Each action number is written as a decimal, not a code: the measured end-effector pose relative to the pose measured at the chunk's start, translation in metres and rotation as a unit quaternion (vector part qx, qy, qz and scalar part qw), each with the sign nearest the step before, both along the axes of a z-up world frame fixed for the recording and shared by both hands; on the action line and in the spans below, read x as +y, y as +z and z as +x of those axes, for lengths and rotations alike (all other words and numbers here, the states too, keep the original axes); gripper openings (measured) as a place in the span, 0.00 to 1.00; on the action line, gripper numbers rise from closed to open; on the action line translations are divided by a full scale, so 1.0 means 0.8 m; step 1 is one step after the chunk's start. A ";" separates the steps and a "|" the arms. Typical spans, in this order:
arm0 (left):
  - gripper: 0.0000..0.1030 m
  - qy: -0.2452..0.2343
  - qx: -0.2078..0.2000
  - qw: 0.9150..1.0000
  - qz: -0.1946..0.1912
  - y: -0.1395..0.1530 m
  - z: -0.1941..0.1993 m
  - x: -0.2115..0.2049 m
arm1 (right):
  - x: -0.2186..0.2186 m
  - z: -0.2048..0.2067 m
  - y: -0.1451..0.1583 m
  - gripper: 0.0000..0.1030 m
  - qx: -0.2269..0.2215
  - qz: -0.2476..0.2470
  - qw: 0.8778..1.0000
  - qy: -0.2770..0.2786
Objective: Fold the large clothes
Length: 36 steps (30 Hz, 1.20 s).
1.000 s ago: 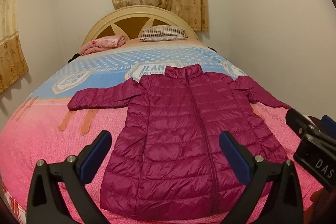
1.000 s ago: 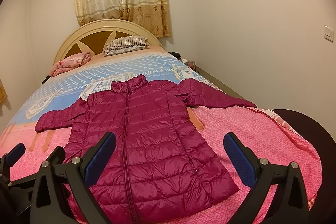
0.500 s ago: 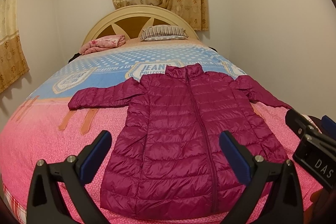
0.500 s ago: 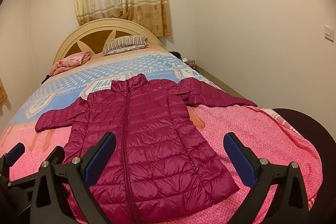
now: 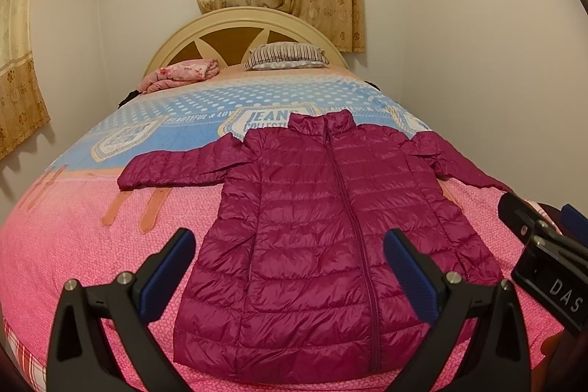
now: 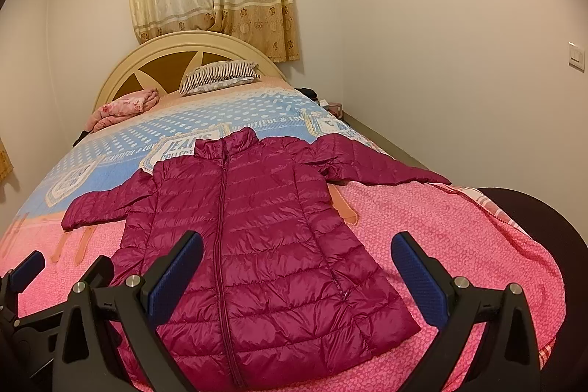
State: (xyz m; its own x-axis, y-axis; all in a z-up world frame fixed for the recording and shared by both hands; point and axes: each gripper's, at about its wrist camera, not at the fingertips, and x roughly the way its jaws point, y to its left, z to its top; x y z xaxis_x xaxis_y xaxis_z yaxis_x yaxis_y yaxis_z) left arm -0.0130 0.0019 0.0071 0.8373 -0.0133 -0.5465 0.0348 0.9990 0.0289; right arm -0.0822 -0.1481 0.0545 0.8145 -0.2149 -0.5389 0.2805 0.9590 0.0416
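A magenta quilted puffer jacket (image 5: 323, 230) lies flat and zipped on the bed, collar toward the headboard and both sleeves spread out sideways. The right wrist view shows the same jacket (image 6: 257, 245). My left gripper (image 5: 290, 267) hovers open above the hem, nothing between its blue pads. Over the jacket's lower right part my right gripper (image 6: 297, 267) is open too and holds nothing. The right gripper (image 5: 544, 245) shows at the right edge of the left wrist view; the left gripper (image 6: 22, 285) shows at the lower left of the right wrist view.
The bed (image 5: 73, 245) has a pink and blue cover. A striped pillow (image 5: 286, 56) and a folded pink blanket (image 5: 180, 76) lie by the arched headboard (image 5: 235, 32). A wall runs close along the bed's right side, with a dark round object (image 6: 533, 223) at the bed's right corner.
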 end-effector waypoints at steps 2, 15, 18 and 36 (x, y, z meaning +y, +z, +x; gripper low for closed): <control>1.00 -0.001 0.001 1.000 0.000 0.000 0.000 0.000 | 0.000 0.000 0.000 0.99 0.000 0.000 1.000 0.000; 1.00 0.000 0.002 1.000 0.002 -0.002 -0.003 0.001 | 0.000 0.001 -0.001 0.99 0.004 0.001 1.000 0.000; 1.00 0.000 0.003 1.000 0.004 -0.003 -0.003 0.000 | -0.002 0.000 -0.002 0.99 0.005 0.002 1.000 0.000; 1.00 0.000 0.045 0.999 0.014 -0.033 0.051 0.000 | -0.021 0.042 -0.039 0.99 0.046 0.017 0.999 -0.003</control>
State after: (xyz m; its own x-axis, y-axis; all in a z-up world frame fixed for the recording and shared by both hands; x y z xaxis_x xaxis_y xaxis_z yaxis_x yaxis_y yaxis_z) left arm 0.0280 0.0016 -0.0196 0.7846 0.0032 -0.6200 0.0376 0.9979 0.0527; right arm -0.0485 -0.1649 0.0236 0.7601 -0.2004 -0.6181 0.2907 0.9556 0.0476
